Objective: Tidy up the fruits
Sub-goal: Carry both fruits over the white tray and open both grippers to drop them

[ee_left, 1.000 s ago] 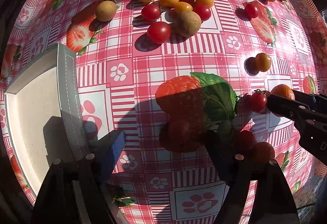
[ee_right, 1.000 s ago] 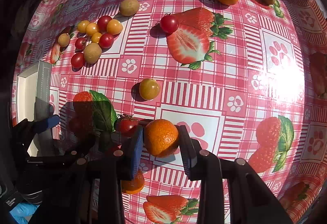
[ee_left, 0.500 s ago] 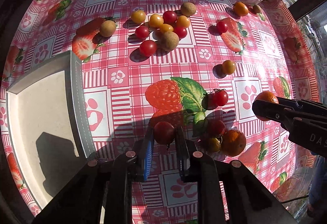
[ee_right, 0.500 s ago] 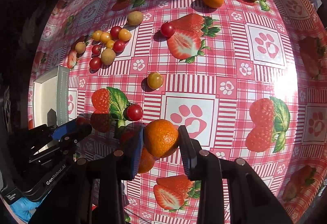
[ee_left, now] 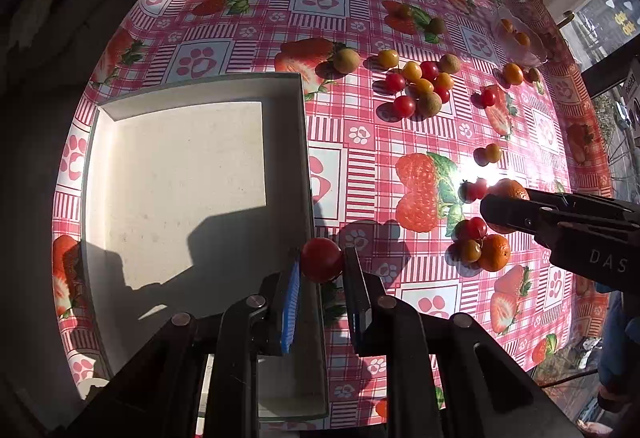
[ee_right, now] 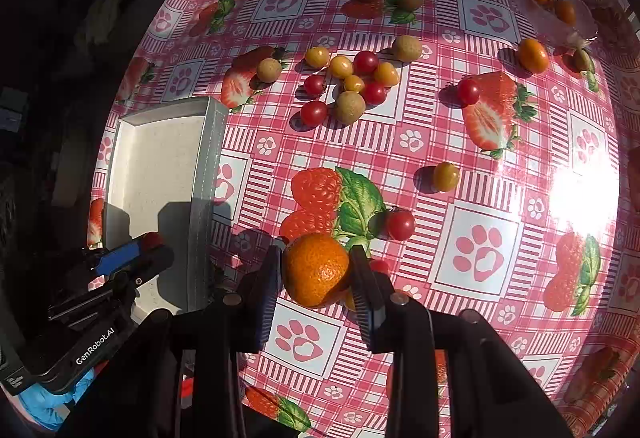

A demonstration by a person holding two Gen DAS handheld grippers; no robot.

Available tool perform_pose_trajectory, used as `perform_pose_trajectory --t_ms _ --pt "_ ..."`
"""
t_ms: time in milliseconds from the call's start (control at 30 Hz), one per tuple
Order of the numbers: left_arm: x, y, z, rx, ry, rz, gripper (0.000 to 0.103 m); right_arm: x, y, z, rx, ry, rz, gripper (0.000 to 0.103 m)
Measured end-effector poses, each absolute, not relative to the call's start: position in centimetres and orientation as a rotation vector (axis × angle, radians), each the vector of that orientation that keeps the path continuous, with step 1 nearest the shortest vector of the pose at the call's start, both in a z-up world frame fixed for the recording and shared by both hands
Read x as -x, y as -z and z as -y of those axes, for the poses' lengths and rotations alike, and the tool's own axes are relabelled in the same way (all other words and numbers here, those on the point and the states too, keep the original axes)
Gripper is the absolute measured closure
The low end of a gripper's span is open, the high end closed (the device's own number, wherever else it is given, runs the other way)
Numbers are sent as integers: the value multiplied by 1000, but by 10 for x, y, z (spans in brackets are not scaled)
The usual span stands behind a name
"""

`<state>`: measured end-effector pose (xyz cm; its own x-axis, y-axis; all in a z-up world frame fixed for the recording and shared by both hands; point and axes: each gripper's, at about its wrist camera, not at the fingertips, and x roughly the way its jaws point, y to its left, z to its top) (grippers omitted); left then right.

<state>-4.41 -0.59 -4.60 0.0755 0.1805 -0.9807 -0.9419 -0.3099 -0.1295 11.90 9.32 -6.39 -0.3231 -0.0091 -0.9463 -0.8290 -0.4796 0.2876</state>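
Table (ee_left: 400, 142) carried scattered fruit; white tray (ee_left: 176, 174) lay at its left side. Right claw (ee_right: 316, 274) gripped a mandarin (ee_right: 316, 270) well right of the tray. Left claw (ee_left: 320, 266), nearer, clamped a red tomato (ee_left: 321, 260) over the tray's right wall.

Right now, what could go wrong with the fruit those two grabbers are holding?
The red tomato sits at the very tips of the left gripper, over the white tray's rim; let go too early, it may roll onto the tablecloth. The right gripper holds a big orange above other fruit; it might slip and scatter them.
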Motion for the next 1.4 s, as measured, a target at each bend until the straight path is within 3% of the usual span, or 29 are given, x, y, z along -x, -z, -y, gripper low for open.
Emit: perform_pose_trajectory --t_ms 433,867,900,933,967,1000,1033,1167,1233,1400 --pt "163 72 10 1400 -1625 -811 81 31 79 -83 1517 -2034 -1021 66" --pt "184 112 5 1445 -1583 -864 80 82 124 -87 1660 -1941 -973 65" --pt "185 113 6 1453 -1579 -864 72 82 125 -87 1668 -1938 -972 65" --pt "185 115 5 1459 -1581 -870 48 85 127 -86 1672 -1937 -969 65" --pt "185 116 5 1450 -1598 -879 33 87 127 -87 1674 -1935 -963 63" --pt "186 113 8 1428 -1625 -875 12 88 127 -87 1674 -1935 -962 59" --pt "186 111 10 1411 -1643 -868 9 89 127 -87 1674 -1933 -960 56" --pt "187 116 9 1448 -1621 -899 9 90 119 -92 1632 -1968 -1008 25" --pt "188 116 10 1457 -1621 -903 9 89 107 -95 1584 -1997 -1011 16" --pt "182 105 15 1452 -1610 -910 9 79 87 -99 1520 -2010 -964 16"
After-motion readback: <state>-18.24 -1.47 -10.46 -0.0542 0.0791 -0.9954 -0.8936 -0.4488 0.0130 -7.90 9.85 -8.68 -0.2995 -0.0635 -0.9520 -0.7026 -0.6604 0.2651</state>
